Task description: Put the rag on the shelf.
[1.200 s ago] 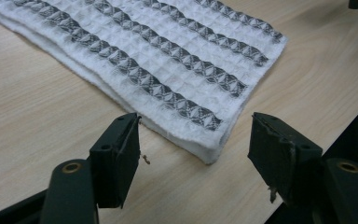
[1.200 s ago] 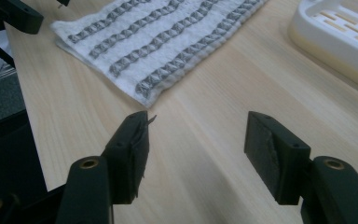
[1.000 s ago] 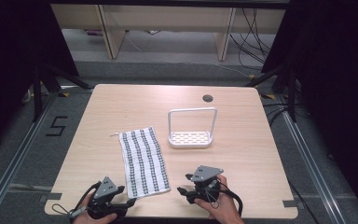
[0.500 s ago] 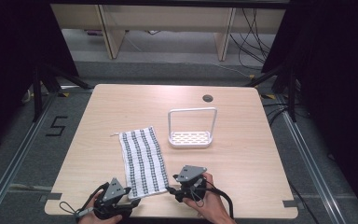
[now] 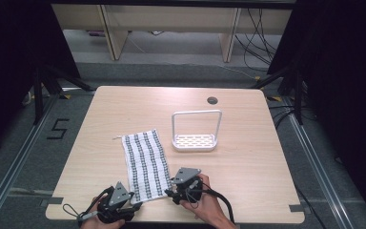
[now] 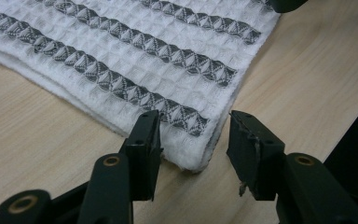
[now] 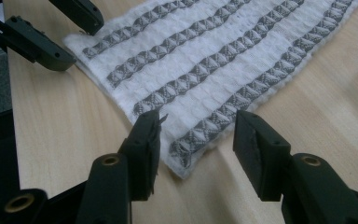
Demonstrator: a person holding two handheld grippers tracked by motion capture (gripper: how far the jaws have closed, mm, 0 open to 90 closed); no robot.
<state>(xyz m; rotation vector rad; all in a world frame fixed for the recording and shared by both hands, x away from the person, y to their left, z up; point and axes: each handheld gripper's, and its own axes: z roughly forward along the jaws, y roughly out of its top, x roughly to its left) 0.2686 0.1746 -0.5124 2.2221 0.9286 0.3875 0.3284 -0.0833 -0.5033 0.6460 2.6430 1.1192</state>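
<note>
The striped towel (image 5: 145, 165) lies flat on the table (image 5: 248, 167), a little left of center in the lower half of the high view, its long side running from upper left toward the bottom edge. It is white waffle cloth with dark grey stripes along its length. A short loose thread sticks out at its upper left corner.

Your left gripper (image 5: 132, 205) sits at the bottom left of the high view, right at the towel's near left corner. In the left gripper view (image 6: 193, 135), its jaws stand apart, one on each side of that corner; the left jaw overlaps the cloth edge, the right one is over bare wood just beside the hem. Nothing is pinched between them.

Your right gripper (image 5: 170, 192) is at bottom center of the high view, at the towel's near right corner, with your hand (image 5: 205, 206) wrapped around it. In the right gripper view (image 7: 196, 135), its jaws are also spread wide, straddling the corner of the cloth without closing on it. Your left gripper shows in the upper left of that same view, at the far corner of the towel's near edge.

Just right of the towel's upper end, near the middle of the high view, stands a white rack (image 5: 195, 138) with a slotted tray base and a tall arched handle. Farther up and right of it is a small round hole (image 5: 212, 100) in the tabletop.
</note>
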